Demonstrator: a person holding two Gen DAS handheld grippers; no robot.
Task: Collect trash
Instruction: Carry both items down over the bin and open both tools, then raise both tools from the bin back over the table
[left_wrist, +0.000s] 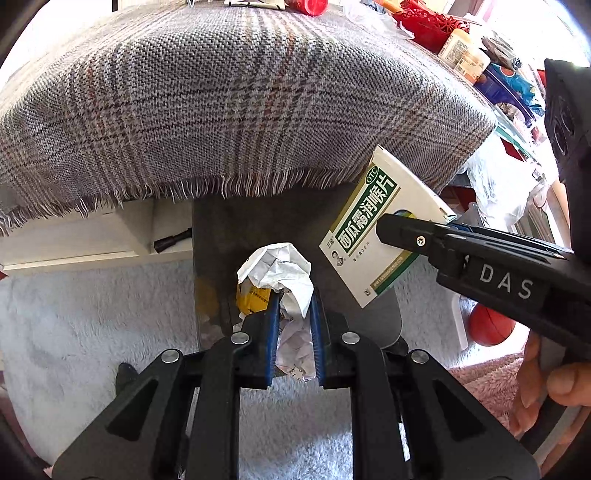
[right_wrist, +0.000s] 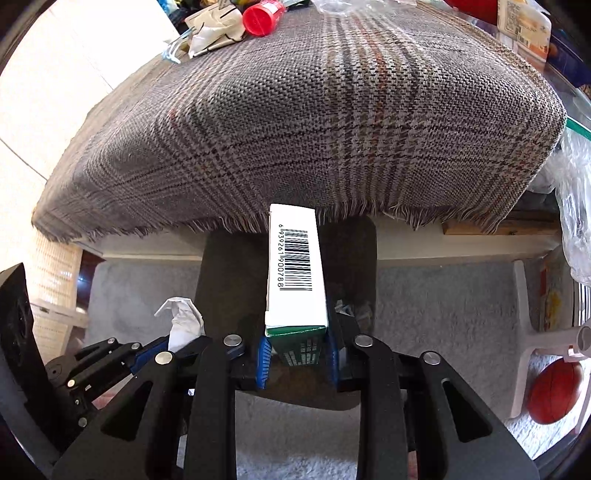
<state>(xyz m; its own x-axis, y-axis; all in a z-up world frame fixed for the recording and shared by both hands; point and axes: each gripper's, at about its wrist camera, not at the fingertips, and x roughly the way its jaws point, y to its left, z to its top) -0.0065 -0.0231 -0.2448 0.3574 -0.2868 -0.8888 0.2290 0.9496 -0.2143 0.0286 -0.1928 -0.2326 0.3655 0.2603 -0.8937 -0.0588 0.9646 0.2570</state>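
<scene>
My left gripper (left_wrist: 295, 295) is shut on a crumpled white paper (left_wrist: 284, 273), which it holds over the mouth of a dark grey bin (left_wrist: 221, 229). A yellow wrapper (left_wrist: 253, 297) lies inside the bin beside the paper. My right gripper (right_wrist: 297, 347) is shut on the end of a white and green medicine box (right_wrist: 295, 266), with the barcode side facing me. The box hangs over the same bin (right_wrist: 229, 266). In the left wrist view the box (left_wrist: 369, 225) tilts at the right, with a right finger (left_wrist: 406, 232) across it. The paper (right_wrist: 183, 325) shows at lower left in the right wrist view.
A table draped in grey plaid cloth (left_wrist: 240, 103) overhangs the bin. A red-capped bottle (right_wrist: 260, 16) and packets lie at its far edge. Pale fluffy carpet (left_wrist: 74, 332) covers the floor. An orange-red ball (left_wrist: 489, 325) sits at the right. A hand (left_wrist: 554, 384) holds the right gripper.
</scene>
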